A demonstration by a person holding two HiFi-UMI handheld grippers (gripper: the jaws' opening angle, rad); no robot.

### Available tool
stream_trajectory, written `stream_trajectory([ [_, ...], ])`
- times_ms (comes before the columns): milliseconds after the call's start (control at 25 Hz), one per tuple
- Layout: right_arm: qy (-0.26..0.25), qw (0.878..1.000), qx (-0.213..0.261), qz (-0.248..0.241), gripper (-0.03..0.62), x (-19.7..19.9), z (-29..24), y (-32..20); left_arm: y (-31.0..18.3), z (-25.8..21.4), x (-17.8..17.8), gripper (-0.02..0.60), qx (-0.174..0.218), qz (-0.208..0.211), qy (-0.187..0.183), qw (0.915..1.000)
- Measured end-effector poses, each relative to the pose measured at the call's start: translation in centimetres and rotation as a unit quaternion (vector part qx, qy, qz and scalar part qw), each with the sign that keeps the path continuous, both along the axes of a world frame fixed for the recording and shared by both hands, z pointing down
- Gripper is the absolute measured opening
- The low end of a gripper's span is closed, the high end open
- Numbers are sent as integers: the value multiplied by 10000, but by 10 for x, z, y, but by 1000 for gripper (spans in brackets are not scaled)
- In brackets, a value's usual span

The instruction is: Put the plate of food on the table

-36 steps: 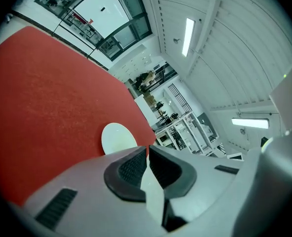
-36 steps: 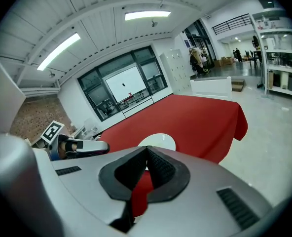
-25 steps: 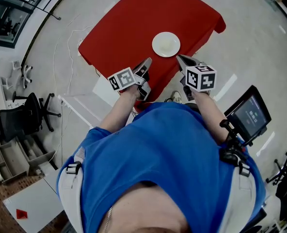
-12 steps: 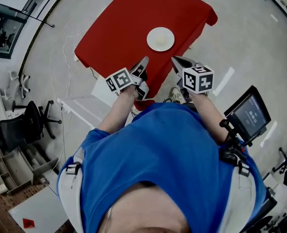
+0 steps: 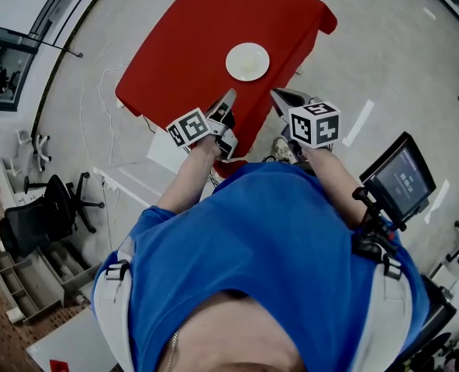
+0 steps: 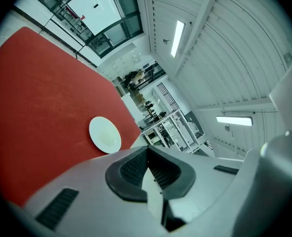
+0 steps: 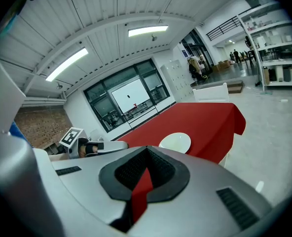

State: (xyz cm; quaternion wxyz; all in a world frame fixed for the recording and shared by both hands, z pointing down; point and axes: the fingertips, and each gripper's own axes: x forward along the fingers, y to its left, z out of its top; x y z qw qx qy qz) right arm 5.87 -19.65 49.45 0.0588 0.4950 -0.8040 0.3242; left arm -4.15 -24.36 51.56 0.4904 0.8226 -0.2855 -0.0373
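Observation:
A white plate (image 5: 247,61) rests on the table with the red cloth (image 5: 191,53), toward its near right part; it also shows in the left gripper view (image 6: 105,135) and the right gripper view (image 7: 175,142). What lies on the plate is too pale to make out. My left gripper (image 5: 229,99) hangs shut and empty over the table's near edge, short of the plate. My right gripper (image 5: 277,96) is shut too, with nothing in it, just off the table's near right side. Neither touches the plate. The left gripper (image 7: 94,147) appears in the right gripper view.
A monitor on a stand (image 5: 400,178) is at my right. Office chairs (image 5: 51,208) and a shelf unit stand at the left. Cables (image 5: 105,91) trail over the grey floor beside the table. A white low table (image 5: 140,178) sits under my left arm.
The table and plate have drifted left and slightly up in the head view. Both grippers stay shut and hold the same pose in front of me.

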Motion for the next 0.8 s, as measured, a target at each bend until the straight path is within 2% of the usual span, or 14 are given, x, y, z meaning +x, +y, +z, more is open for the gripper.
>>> stream_trajectory([
  [800, 19, 9998, 130, -163, 2, -9, -10, -3, -9, 0, 8, 8, 29, 24, 26, 10000],
])
